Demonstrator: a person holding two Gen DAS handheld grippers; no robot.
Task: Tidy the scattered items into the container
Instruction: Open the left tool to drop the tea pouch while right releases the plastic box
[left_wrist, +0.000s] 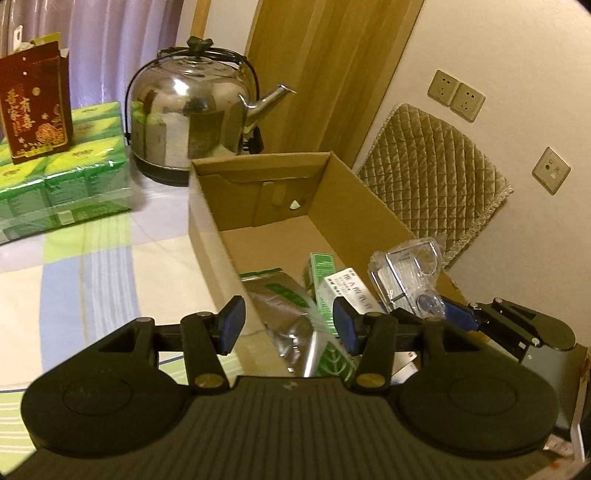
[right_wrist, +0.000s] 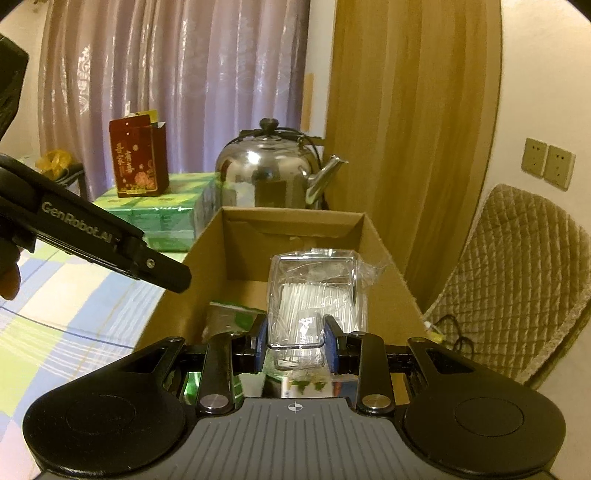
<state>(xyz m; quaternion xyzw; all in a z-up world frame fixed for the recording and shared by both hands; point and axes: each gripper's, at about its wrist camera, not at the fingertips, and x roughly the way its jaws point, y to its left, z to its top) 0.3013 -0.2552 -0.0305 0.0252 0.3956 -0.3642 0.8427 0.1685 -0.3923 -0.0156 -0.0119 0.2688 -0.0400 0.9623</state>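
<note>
The right gripper (right_wrist: 294, 341) pinches a clear, crinkly plastic packet of white sticks (right_wrist: 317, 291) above the near end of the open brown corrugated cardboard box (right_wrist: 388, 266). The left gripper (left_wrist: 287, 325) gapes wide and empty over a crumpled silver foil pouch (left_wrist: 295, 314) inside, beside slim green-and-white cartons (left_wrist: 323, 271).

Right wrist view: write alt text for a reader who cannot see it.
The right gripper is shut on a clear plastic pack above an open cardboard box, where a green-and-silver packet lies. The left gripper reaches in from the left; a steel kettle stands behind.
</note>
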